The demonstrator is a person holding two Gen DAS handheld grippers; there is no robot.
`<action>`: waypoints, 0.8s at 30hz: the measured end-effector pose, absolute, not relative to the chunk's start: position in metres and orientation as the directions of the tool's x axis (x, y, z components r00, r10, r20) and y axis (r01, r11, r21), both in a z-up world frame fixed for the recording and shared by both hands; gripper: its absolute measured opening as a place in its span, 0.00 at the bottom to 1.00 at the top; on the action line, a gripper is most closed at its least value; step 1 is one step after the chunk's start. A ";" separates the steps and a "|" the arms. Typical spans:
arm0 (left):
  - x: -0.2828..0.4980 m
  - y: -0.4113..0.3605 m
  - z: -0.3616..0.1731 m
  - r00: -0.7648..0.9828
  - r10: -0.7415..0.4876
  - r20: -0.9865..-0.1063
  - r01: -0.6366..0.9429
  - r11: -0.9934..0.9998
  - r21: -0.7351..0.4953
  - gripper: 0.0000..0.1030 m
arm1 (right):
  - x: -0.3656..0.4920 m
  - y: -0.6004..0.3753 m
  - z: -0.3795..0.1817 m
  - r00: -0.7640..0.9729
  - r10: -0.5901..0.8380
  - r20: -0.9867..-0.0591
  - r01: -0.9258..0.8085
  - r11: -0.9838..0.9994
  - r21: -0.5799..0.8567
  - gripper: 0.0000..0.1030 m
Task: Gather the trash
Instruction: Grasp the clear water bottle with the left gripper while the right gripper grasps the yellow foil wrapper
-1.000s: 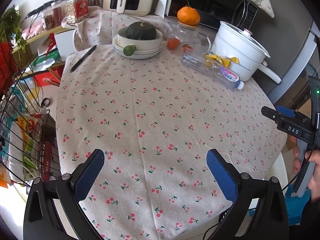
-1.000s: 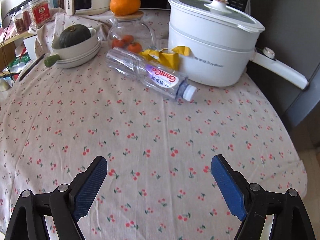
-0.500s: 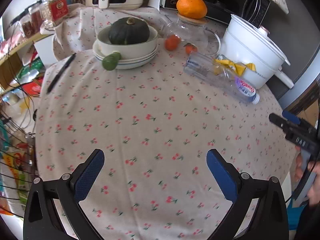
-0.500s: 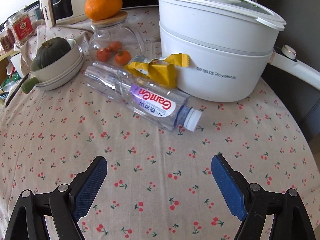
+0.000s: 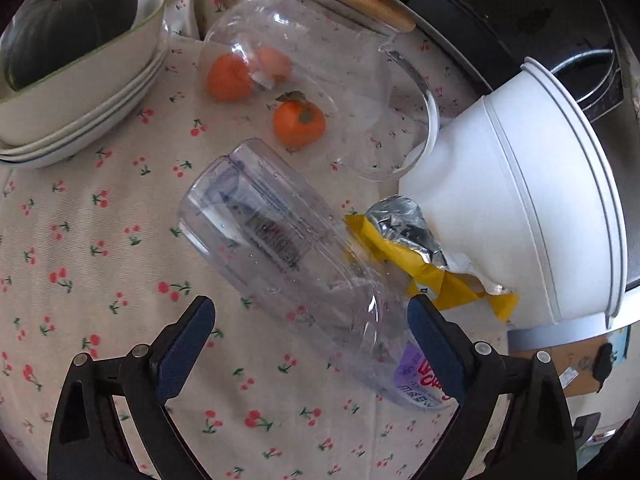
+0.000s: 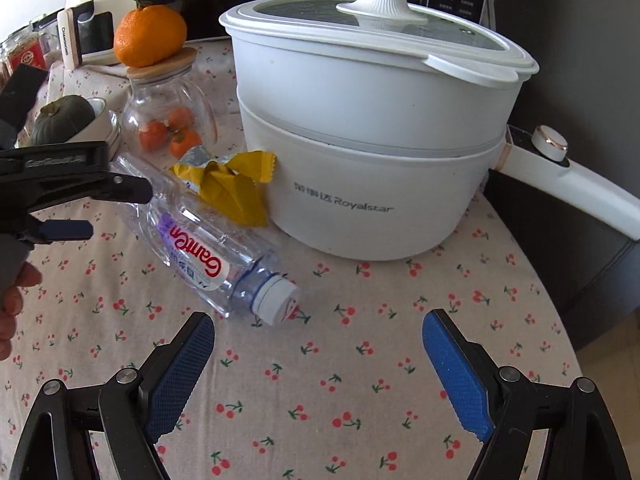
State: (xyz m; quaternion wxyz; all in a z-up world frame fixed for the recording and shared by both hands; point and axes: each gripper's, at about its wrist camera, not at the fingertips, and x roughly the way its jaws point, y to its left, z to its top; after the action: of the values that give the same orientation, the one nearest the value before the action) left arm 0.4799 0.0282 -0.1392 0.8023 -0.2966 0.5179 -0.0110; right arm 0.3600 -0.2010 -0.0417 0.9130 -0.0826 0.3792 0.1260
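Observation:
An empty clear plastic bottle (image 6: 200,248) with a white cap lies on its side on the cherry-print tablecloth; it also shows in the left wrist view (image 5: 288,264). A crumpled yellow foil wrapper (image 6: 232,188) lies behind it against the white pot, and shows in the left wrist view (image 5: 424,264). My left gripper (image 5: 310,324) is open, its jaws straddling the bottle's body without touching it; it shows from the side in the right wrist view (image 6: 100,200). My right gripper (image 6: 318,340) is open and empty, just in front of the bottle's cap.
A white electric pot (image 6: 372,140) with a long handle stands at the right. A glass jug (image 5: 312,80) with small orange fruits and an orange on its lid sits behind the bottle. Stacked bowls (image 5: 80,92) hold a green squash at the left.
Both grippers have moved forward toward the bottle. The left gripper has come right up around the bottle's body. The right gripper has closed in on the cap end.

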 end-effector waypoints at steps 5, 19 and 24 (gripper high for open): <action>0.496 0.011 -0.146 0.448 -0.381 -0.809 -0.297 0.790 -0.537 0.86 | 0.368 -0.209 -0.048 0.686 0.181 -0.705 -0.303 0.952 -0.050 0.86; 0.429 0.061 -0.123 0.339 -0.356 -0.871 0.004 0.926 -0.377 0.67 | 0.360 -0.172 -0.031 0.666 0.298 -0.684 -0.439 0.898 -0.035 0.84; 0.383 0.104 -0.114 0.352 -0.262 -0.899 0.038 0.963 -0.266 0.67 | 0.374 -0.119 -0.027 0.652 0.360 -0.667 -0.549 0.831 -0.087 0.76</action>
State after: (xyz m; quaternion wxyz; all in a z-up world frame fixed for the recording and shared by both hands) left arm 0.3834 0.1040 -0.1136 0.8161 -0.0996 0.5618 -0.0918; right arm 0.3744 -0.1185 -0.0275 0.8976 -0.1421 0.3317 0.2533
